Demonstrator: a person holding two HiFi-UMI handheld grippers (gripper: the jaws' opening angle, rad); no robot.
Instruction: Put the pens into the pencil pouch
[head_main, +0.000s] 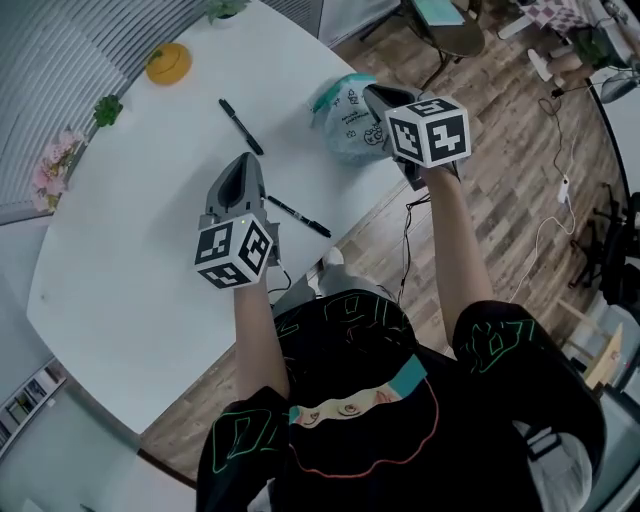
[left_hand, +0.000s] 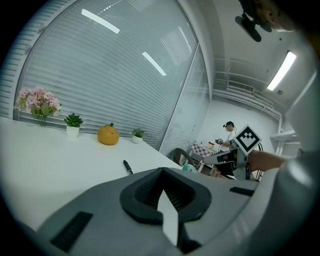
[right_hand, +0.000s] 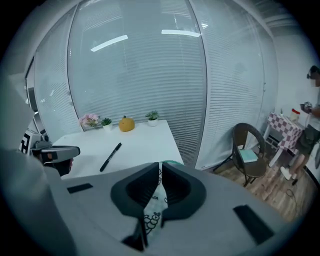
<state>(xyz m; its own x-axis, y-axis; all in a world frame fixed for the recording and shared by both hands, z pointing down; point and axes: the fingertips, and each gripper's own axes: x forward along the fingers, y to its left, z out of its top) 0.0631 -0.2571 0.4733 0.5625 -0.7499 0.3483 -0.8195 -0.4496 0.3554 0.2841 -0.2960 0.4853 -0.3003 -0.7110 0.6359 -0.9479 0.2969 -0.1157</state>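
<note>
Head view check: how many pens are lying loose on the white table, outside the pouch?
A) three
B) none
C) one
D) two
D: two black pens lie bare on the white table, the far pen toward the middle and the near pen by the table's edge. Both lie apart from the pencil pouch.

White table — orange pumpkin, pink flowers, potted plant — wicker chair
</note>
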